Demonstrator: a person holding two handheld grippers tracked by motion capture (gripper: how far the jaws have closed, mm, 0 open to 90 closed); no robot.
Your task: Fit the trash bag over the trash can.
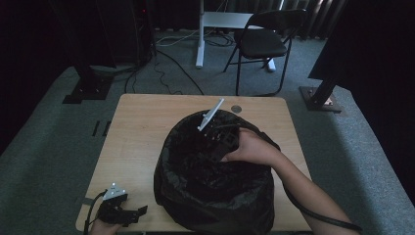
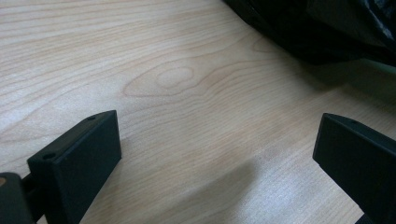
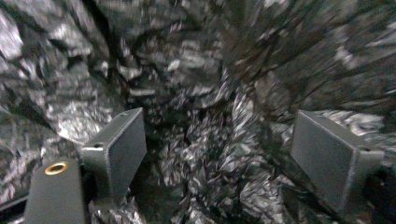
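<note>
The right gripper (image 3: 215, 144) is gaping empty inside the black bag (image 1: 215, 196), while the left gripper (image 2: 215, 154) is lying open on the table (image 1: 142, 127).

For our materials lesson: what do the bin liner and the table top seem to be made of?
Bin liner: looks like thin black plastic film, glossy; it crinkles and catches light in creases. Table top: pale wood or wood-look laminate, smooth matt; grain lines and a knot-like ring show.

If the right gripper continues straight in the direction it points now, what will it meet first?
Most likely the crinkled inside of the black bag. The right gripper points down into it with its jaws open and nothing between them. The depth is hard to judge, so I cannot say how soon it would touch.
</note>
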